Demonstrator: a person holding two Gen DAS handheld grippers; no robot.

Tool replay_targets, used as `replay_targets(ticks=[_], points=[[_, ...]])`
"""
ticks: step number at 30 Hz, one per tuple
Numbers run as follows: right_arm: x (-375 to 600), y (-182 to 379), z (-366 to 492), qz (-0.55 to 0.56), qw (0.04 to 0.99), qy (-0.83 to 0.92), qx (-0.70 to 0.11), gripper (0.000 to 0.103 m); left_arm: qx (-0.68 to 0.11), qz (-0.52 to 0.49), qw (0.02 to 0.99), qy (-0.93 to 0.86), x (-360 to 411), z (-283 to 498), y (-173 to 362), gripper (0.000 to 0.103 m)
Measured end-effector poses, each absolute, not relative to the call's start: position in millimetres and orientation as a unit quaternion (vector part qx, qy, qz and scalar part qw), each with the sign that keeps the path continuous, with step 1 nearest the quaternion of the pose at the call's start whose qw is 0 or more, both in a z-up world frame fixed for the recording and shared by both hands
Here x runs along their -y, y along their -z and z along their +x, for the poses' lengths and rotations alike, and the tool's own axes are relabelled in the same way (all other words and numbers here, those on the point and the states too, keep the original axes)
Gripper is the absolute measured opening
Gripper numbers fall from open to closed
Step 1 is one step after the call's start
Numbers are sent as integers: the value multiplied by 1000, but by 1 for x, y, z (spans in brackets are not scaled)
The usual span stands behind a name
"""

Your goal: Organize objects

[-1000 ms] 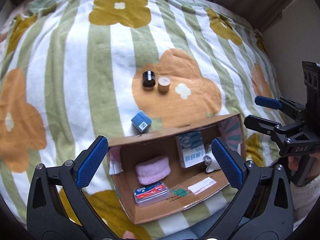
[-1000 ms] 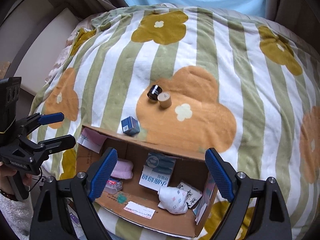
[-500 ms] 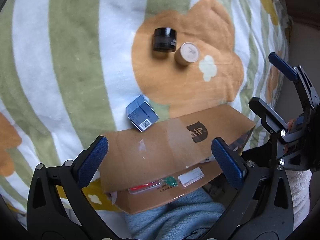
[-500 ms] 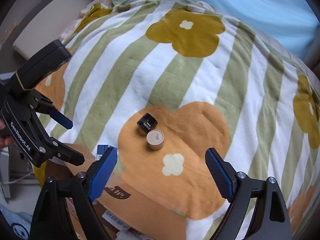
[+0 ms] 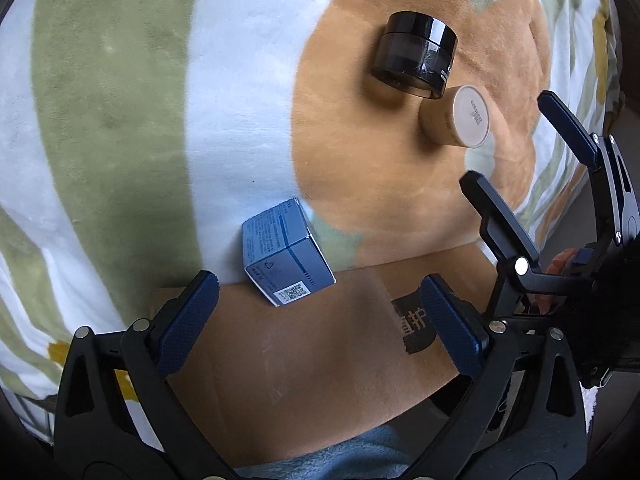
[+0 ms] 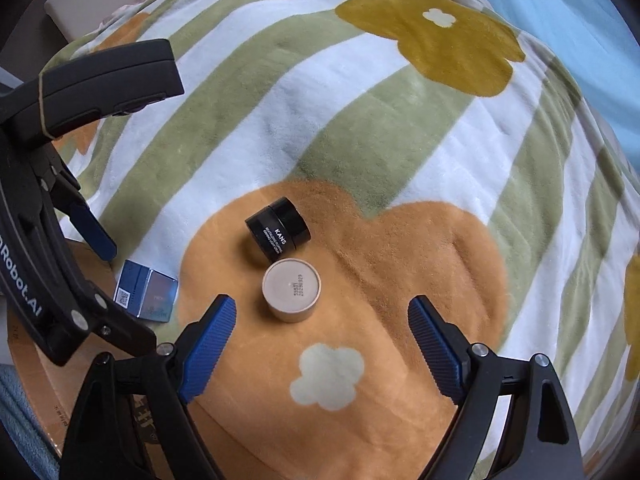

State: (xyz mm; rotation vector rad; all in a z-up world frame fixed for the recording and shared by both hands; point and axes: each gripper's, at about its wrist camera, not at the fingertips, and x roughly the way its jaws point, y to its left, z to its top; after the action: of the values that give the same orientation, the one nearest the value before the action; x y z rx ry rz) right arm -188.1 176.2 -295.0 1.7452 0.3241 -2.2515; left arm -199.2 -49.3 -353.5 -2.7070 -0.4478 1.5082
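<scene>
A small blue box (image 5: 286, 257) lies on the flowered blanket against the far edge of a cardboard box (image 5: 320, 352); it also shows in the right wrist view (image 6: 146, 296). A black jar (image 5: 416, 56) and a beige round tub (image 5: 460, 122) lie on the orange flower, also in the right wrist view as the jar (image 6: 280, 228) and the tub (image 6: 292, 290). My left gripper (image 5: 320, 320) is open and empty, just short of the blue box. My right gripper (image 6: 322, 346) is open and empty, just short of the tub.
The striped green and white blanket (image 6: 360, 100) with flowers covers the whole surface. The cardboard box's brown flap (image 5: 304, 376) fills the near side under my left gripper. The right gripper shows at the right of the left wrist view (image 5: 532, 184).
Both grippers have moved forward and down toward the blanket. The box's inside has dropped out of sight. The blue box, jar and tub now look much closer.
</scene>
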Motion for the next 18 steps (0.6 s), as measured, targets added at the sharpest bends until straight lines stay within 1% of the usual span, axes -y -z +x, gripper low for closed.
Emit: replay_targets(ticks=[1, 3, 4, 5, 6, 7, 10, 12, 13, 14, 15, 18], points=[[-175, 298, -189, 604, 137, 777, -113, 78, 145, -864, 5, -482, 48, -198, 354, 95], [-174, 304, -191, 607, 137, 774, -115, 70, 145, -863, 5, -485, 45, -196, 354, 91], [-173, 306, -192, 609, 138, 773, -116, 69, 144, -863, 4, -485, 43, -194, 355, 89], [-173, 309, -193, 611, 139, 771, -115, 66, 148, -862, 3, -484, 42, -194, 355, 81], [-173, 310, -193, 613, 139, 769, -113, 61, 156, -861, 0, -485, 42, -193, 356, 77], [-173, 312, -194, 615, 140, 768, -110, 59, 161, -858, -3, -487, 42, -192, 355, 76], [-173, 313, -194, 616, 141, 768, -106, 55, 156, -855, -9, -494, 42, -190, 353, 67], [-173, 316, -194, 620, 144, 765, -101, 48, 146, -856, -11, -496, 42, -187, 352, 52], [-172, 317, -194, 623, 147, 762, -98, 45, 141, -856, -14, -497, 43, -186, 351, 49], [-171, 317, -194, 624, 151, 760, -97, 36, 139, -855, -17, -499, 45, -185, 350, 42], [-170, 317, -194, 626, 153, 759, -97, 30, 144, -854, -19, -501, 47, -184, 349, 40], [-169, 314, -194, 622, 149, 762, -101, 30, 160, -848, -20, -504, 49, -182, 346, 40]])
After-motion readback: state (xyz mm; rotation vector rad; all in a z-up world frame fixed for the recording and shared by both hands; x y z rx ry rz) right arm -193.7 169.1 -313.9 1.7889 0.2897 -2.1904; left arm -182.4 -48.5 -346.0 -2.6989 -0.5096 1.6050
